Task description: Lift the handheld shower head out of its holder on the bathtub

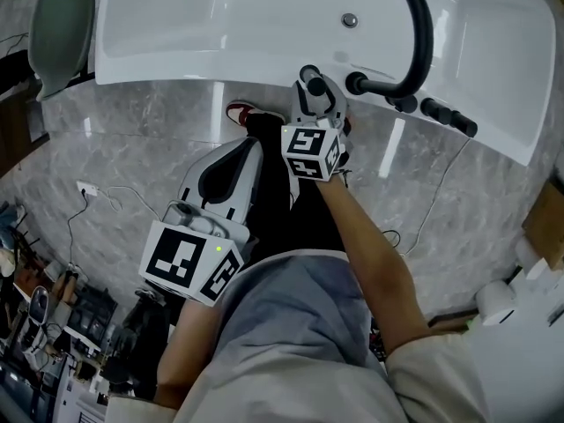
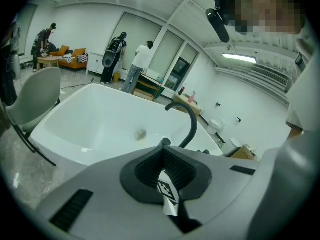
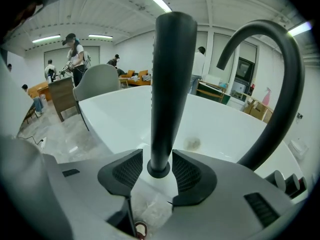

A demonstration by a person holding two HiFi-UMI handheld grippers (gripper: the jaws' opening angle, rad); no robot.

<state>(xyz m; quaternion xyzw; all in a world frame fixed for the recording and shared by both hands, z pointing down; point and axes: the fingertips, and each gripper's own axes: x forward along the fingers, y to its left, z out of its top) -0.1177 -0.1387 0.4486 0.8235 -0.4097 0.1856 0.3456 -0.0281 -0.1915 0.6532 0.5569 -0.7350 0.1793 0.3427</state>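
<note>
- Standing straight up in its holder (image 3: 158, 173), the shower head (image 3: 167, 84) is on the near edge of the bathtub (image 1: 159, 73). It is just beside the curved tap (image 3: 292, 84) and has not been lifted yet.
- The right gripper (image 3: 157, 156) is down at the bottom of the shower head, with one jaw on each side of the black stick. The jaws are wide apart and do not squeeze it, so nothing is held.
- I think the gripper sits low, near the holder, so the stick can go straight up and not tip over.
- The left gripper (image 2: 162, 149) is pinched closed with nothing in it. It hangs well back from the bathtub's near edge. It is probably kept out of the way, because one gripper looks like enough for this job.
- Next, the right jaws need to close on the stick before it goes up.
- The stick looks smooth and round, so a weak squeeze could let it slip.
</note>
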